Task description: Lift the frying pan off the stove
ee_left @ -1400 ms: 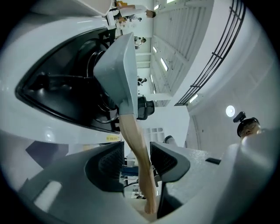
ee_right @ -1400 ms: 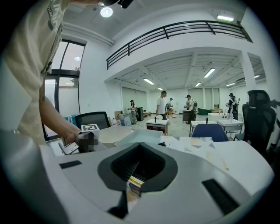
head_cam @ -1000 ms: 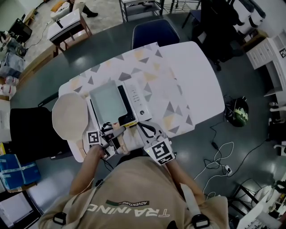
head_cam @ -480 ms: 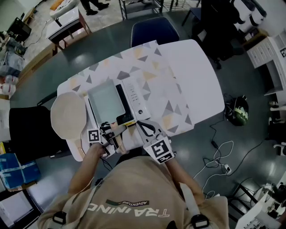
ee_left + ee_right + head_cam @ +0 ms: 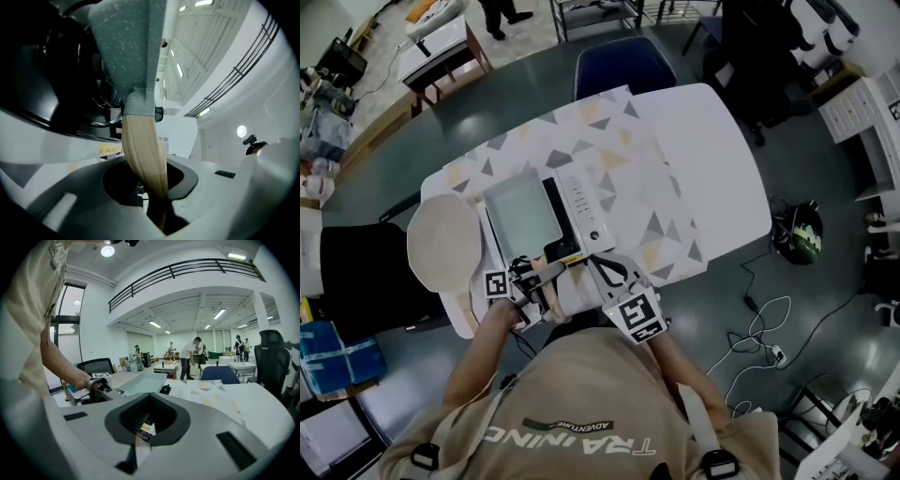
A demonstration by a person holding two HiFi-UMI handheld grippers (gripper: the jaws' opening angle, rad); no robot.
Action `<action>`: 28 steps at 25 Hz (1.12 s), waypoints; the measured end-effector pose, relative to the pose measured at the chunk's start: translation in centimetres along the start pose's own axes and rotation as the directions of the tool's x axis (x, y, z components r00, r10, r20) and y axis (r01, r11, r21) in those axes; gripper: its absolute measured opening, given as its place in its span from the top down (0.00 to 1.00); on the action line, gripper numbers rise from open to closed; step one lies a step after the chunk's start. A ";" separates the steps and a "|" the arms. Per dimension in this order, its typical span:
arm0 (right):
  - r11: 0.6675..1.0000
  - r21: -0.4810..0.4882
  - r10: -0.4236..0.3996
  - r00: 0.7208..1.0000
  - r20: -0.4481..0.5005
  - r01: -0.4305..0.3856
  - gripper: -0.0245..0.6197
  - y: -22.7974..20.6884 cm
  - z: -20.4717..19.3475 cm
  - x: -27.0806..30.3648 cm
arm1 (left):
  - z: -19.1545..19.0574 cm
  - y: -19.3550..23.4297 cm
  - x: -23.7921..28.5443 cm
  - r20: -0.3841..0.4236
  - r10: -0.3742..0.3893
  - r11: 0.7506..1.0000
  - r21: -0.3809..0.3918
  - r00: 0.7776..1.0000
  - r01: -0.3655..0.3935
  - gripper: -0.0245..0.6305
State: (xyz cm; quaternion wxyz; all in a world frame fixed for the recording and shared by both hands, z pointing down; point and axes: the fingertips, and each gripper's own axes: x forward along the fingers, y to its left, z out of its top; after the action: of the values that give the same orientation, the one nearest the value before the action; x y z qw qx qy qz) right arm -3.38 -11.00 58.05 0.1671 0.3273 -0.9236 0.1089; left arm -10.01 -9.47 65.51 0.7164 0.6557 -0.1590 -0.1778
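Your head view looks steeply down on the table (image 5: 722, 159) from well above; your left gripper view sits hard against the pan handle (image 5: 143, 154), facing the far wall and ceiling; your right gripper view looks low across that same table.

Beige printed T-shirt (image 5: 581, 389); grey shoulder straps (image 5: 698, 422); black-and-white marker cubes (image 5: 636, 317)

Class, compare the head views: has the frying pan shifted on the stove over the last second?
No. The frying pan keeps its place on the stove, alongside the control strip, and is not lifted.
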 end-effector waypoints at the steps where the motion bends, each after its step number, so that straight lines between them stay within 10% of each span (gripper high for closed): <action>1: 1.000 0.000 0.000 1.000 -0.001 0.000 0.96 0.0 -0.1 0.0 | 0.0 0.0 0.0 0.002 -0.004 1.000 -0.009 1.000 0.004 0.87; 28: 1.000 0.013 0.020 1.000 -0.023 -0.019 0.96 0.4 -1.2 0.3 | -0.5 0.2 0.0 -0.024 0.133 0.982 0.140 0.991 -0.129 0.88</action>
State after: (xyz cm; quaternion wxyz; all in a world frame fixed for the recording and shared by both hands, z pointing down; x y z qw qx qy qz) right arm -3.57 -10.54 59.21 0.1745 0.3180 -0.9241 0.1203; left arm -9.73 -9.03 65.70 0.6819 0.6947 -0.2018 -0.1081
